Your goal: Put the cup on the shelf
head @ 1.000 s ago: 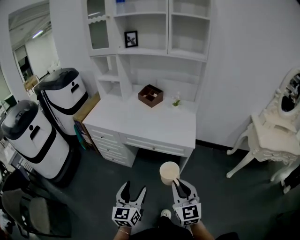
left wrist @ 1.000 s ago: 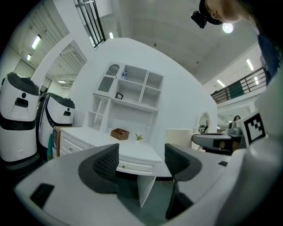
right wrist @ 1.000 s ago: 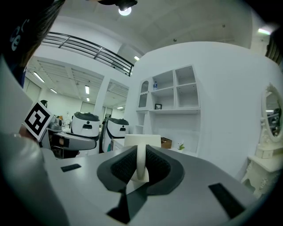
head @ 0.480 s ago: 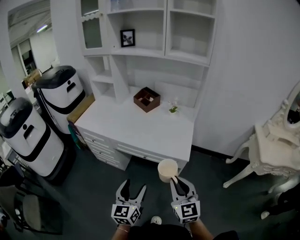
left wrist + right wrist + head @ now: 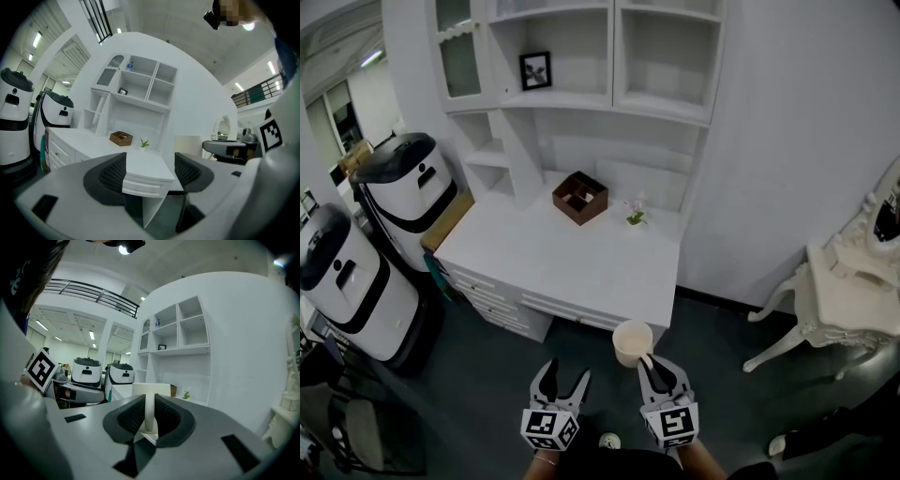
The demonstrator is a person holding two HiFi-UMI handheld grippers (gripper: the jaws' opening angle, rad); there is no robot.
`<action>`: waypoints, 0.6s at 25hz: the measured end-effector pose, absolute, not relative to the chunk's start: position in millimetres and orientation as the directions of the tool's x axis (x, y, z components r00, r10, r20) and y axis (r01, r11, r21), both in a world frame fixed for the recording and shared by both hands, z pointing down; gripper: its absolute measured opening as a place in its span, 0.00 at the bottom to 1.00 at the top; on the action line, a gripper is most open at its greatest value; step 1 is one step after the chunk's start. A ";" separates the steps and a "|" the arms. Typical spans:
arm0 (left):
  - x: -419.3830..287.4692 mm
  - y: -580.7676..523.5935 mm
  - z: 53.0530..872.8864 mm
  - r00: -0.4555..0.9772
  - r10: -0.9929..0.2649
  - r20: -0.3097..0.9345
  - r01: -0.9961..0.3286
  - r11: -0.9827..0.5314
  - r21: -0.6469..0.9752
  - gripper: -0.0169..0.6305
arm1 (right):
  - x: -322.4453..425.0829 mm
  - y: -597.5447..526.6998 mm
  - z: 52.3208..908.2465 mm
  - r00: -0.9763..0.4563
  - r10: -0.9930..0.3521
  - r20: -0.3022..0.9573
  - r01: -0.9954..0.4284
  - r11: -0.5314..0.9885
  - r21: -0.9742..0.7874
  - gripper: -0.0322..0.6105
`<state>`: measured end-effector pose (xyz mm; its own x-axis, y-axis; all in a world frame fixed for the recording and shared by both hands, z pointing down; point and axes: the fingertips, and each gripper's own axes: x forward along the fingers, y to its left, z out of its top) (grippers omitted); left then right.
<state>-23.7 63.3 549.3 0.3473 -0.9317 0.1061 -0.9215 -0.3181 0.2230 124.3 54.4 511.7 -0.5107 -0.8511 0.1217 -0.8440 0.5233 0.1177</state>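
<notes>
Head view: the right gripper [image 5: 649,362] has its jaws closed narrowly on the handle of the cream cup [image 5: 633,343]. The cup is held upright in the air above the dark floor [image 5: 487,375], just before the front edge of the white desk [image 5: 581,272]. Right gripper view: both pads [image 5: 132,416] press the handle. The left gripper [image 5: 565,375] hangs beside the right, jaws well apart, holding nothing. On the desk stand a brown box [image 5: 579,198] and a small plant [image 5: 635,215]. The white shelf unit [image 5: 666,94] rises at the desk's rear.
</notes>
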 end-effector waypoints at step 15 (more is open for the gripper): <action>-33.4 -84.6 546.6 0.457 -0.887 0.068 -0.873 -0.433 0.226 0.50 | 119.6 -74.0 506.4 -0.389 -0.916 0.100 -0.911 0.399 0.109 0.14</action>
<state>-33.4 -84.6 546.6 0.4571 -0.8868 0.0681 -0.8729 -0.4326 0.2259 119.6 -74.0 506.4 -0.3890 -0.9158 0.0999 -0.9106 0.3987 0.1088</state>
